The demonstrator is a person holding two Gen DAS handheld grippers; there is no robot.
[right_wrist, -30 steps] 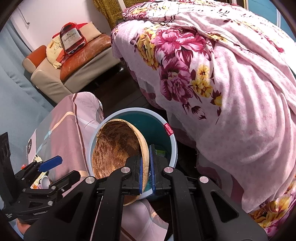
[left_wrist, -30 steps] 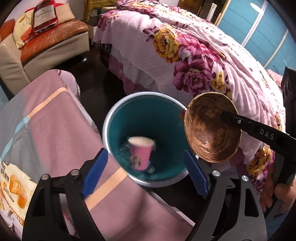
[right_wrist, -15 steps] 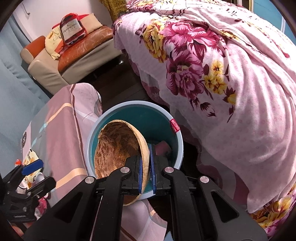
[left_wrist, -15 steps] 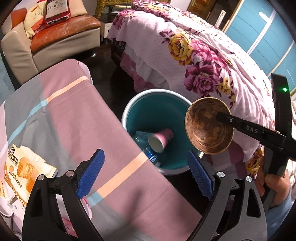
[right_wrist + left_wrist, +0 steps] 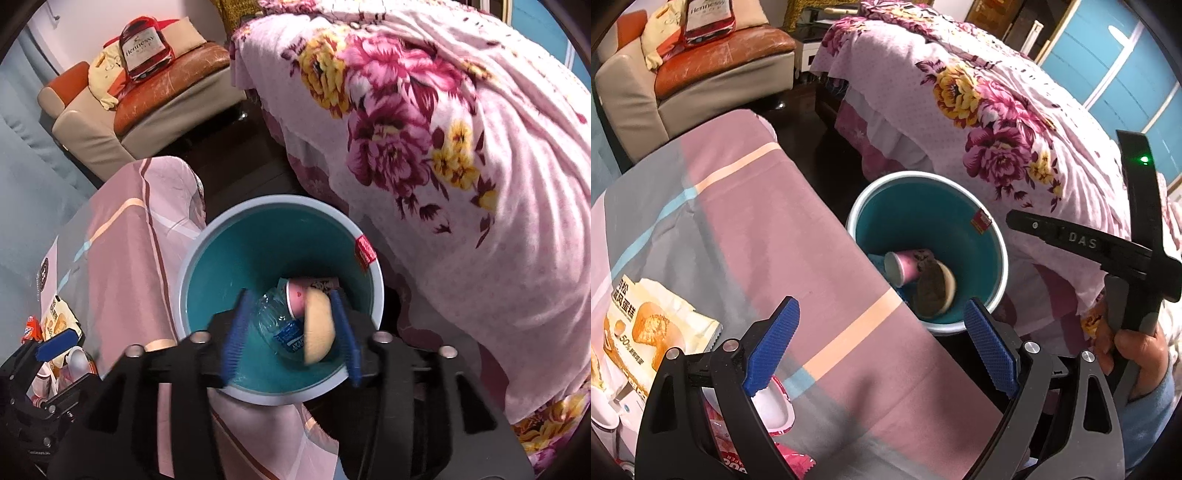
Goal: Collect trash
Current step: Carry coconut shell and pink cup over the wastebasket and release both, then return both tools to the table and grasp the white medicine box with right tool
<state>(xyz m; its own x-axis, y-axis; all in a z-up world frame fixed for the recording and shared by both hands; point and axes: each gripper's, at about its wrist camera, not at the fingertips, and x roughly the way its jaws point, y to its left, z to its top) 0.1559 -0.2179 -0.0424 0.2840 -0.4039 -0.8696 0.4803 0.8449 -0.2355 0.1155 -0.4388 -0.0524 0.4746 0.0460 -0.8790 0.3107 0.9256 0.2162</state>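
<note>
Right wrist view: the right claw has just been opening, nothing between its jaws; the bowl lies in the bin. Left claw open, empty; next, the wrapper near the worktop's left edge.

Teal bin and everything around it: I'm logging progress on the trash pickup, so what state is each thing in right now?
Teal bin: upright, no lid, partly filled.
Brown bowl: dropped in the bin, on edge.
Pink paper cup: in the bin, on its side.
Plastic bottle: in the bin, crumpled.
Cake wrapper: lying on the table.
Right hand-held gripper: just opening, empty.
Left hand-held gripper: open, empty.
</note>
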